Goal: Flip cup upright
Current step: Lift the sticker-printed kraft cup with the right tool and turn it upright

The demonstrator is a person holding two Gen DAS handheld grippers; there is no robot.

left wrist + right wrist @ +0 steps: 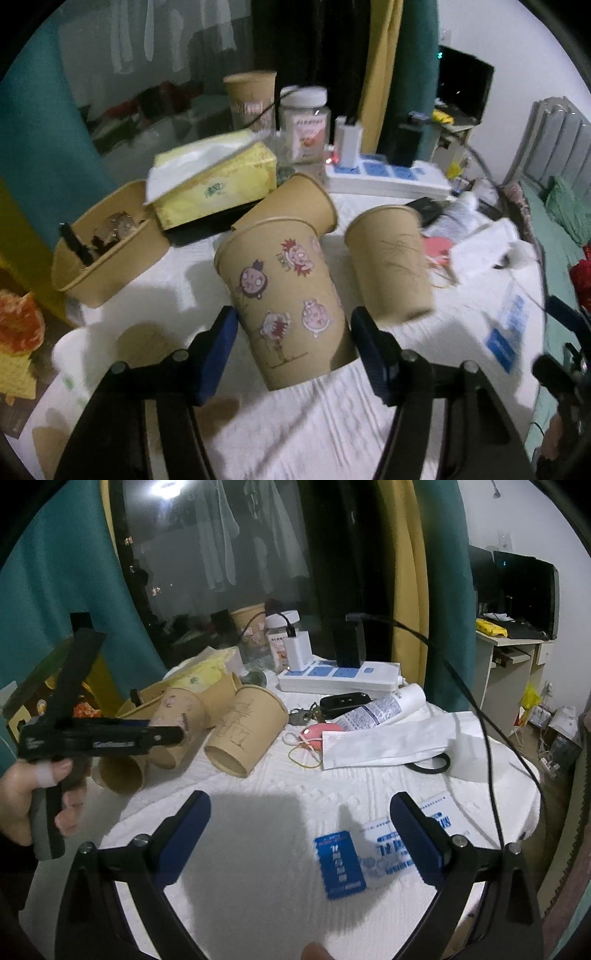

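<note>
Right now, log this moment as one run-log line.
phase: grasp | left gripper: shut on sticker cup, cup tilted, not upright | right gripper: open, empty, over white table cover | plain cup: beside, untouched

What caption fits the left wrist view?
Left gripper closed around a stickered paper cup among other paper cups on a cluttered white-covered table.

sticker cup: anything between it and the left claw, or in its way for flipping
Nothing between: the left claw is shut on the sticker cup. Another paper cup lies right behind its rim, and a plain cup lies close beside it.
</note>
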